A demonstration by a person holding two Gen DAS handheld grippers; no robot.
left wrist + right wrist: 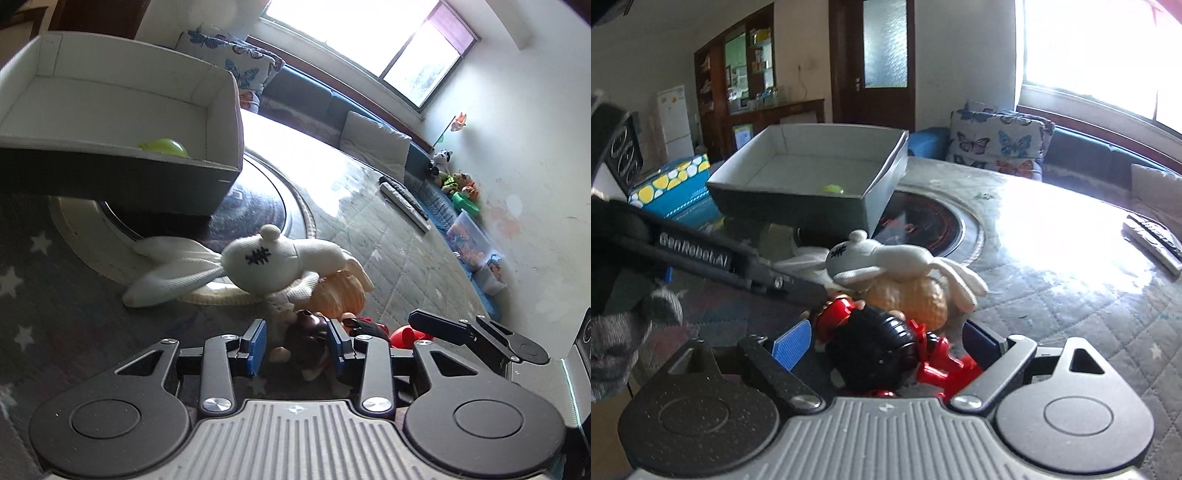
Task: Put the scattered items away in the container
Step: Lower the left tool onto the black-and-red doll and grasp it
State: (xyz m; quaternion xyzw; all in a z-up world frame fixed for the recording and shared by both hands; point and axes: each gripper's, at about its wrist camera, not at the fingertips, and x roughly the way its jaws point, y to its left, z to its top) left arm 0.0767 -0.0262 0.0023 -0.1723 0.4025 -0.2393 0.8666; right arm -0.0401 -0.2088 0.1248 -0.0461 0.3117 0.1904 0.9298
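A grey open box [122, 110] holds a green ball [164, 147]; in the right wrist view the box [812, 173] stands behind the toy pile. A white plush rabbit [266, 262] lies over an orange plush [338, 291]. My left gripper [297, 341] is open, its blue pads on either side of a small brown figure [310, 339]. My right gripper [886, 341] is open around a red and black doll [879, 350], pads apart from it. The right gripper's finger shows in the left wrist view [443, 325].
The toys lie on a quilted mat [1071, 295] with a round black and white disc [923, 221] under the box. Remote controls [1152, 240] lie to the right. Butterfly cushions [997, 144], a sofa and toy bins [472, 236] line the walls.
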